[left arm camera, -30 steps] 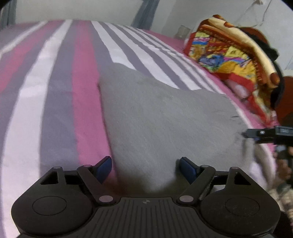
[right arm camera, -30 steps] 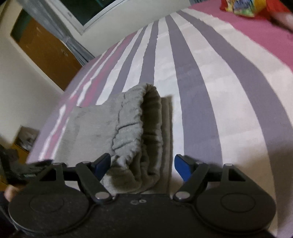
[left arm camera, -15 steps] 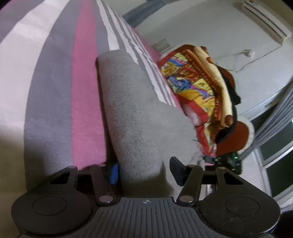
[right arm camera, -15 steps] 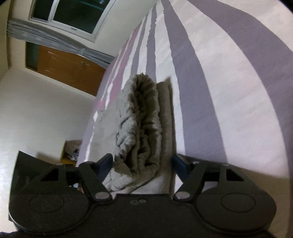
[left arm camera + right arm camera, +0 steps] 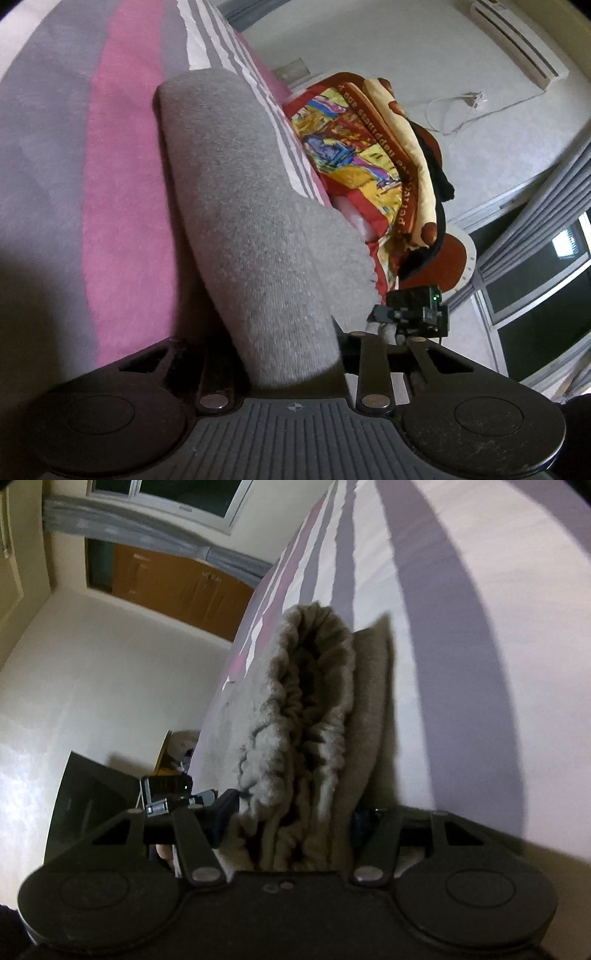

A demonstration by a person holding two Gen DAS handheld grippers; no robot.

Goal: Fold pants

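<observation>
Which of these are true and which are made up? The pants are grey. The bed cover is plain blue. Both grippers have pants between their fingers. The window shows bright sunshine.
1. The pants are grey. True.
2. The bed cover is plain blue. False: it has pink, grey and white stripes.
3. The left gripper and the right gripper each have pants fabric between the fingers. True; both have just been closing.
4. The window shows bright sunshine. False: it looks dark.
</observation>
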